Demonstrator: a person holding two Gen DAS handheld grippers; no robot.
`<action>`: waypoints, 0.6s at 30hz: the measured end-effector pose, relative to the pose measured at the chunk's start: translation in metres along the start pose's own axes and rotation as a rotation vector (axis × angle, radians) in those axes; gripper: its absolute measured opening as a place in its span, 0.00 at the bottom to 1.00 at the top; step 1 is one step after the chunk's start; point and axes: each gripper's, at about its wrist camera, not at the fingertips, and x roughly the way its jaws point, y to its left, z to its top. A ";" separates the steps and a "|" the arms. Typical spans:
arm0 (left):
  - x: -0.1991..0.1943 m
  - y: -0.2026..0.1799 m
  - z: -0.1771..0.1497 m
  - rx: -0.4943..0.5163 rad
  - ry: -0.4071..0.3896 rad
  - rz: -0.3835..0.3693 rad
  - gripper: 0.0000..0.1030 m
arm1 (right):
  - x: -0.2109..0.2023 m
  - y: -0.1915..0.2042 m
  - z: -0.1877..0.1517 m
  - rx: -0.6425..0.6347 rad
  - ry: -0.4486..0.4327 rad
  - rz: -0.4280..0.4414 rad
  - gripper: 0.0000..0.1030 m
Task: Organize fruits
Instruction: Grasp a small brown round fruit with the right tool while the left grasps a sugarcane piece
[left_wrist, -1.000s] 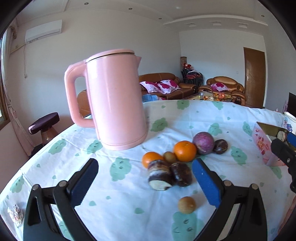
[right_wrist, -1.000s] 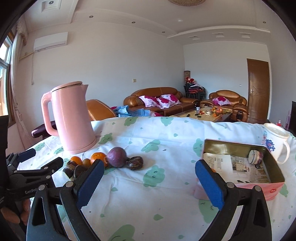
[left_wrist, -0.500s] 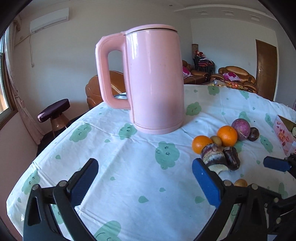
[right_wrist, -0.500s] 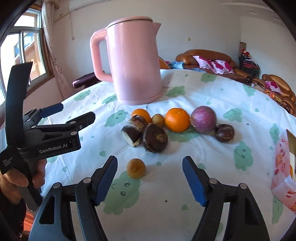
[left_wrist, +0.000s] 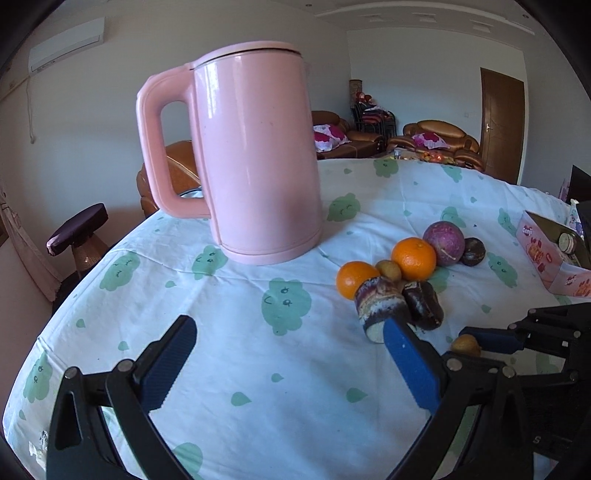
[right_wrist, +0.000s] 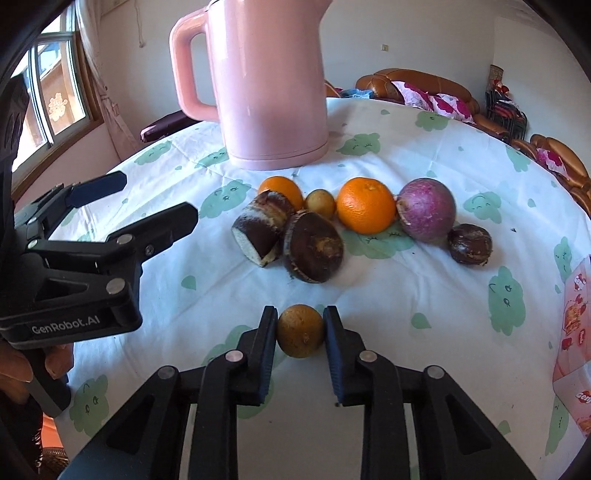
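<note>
My right gripper (right_wrist: 300, 326) is shut on a small brown round fruit (right_wrist: 300, 331) resting on the tablecloth. Beyond it lie two dark cut pieces (right_wrist: 313, 251), two oranges (right_wrist: 365, 210), a small yellow fruit (right_wrist: 320, 202), a purple round fruit (right_wrist: 426, 209) and a dark round fruit (right_wrist: 470, 243). My left gripper (left_wrist: 288, 347) is open and empty, left of the fruit group (left_wrist: 399, 273); it also shows in the right wrist view (right_wrist: 140, 199). The held fruit (left_wrist: 464, 345) peeks out at the right of the left wrist view.
A tall pink kettle (left_wrist: 255, 162) stands behind the fruits. A pink tin box (left_wrist: 554, 258) sits at the right of the table. The table carries a white cloth with green prints (left_wrist: 284, 302). Sofas and a door are behind.
My right gripper has moved down and forward to the small brown fruit and closed on it. My left gripper has shifted slightly closer to the kettle, still open.
</note>
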 end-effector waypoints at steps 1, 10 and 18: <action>0.001 -0.003 0.001 0.000 0.001 -0.019 0.99 | -0.005 -0.008 0.000 0.032 -0.024 0.004 0.26; 0.035 -0.041 0.012 0.097 0.115 -0.056 0.87 | -0.022 -0.054 -0.004 0.230 -0.119 0.102 0.26; 0.079 -0.038 0.018 0.011 0.267 -0.077 0.80 | -0.023 -0.061 -0.006 0.255 -0.125 0.132 0.26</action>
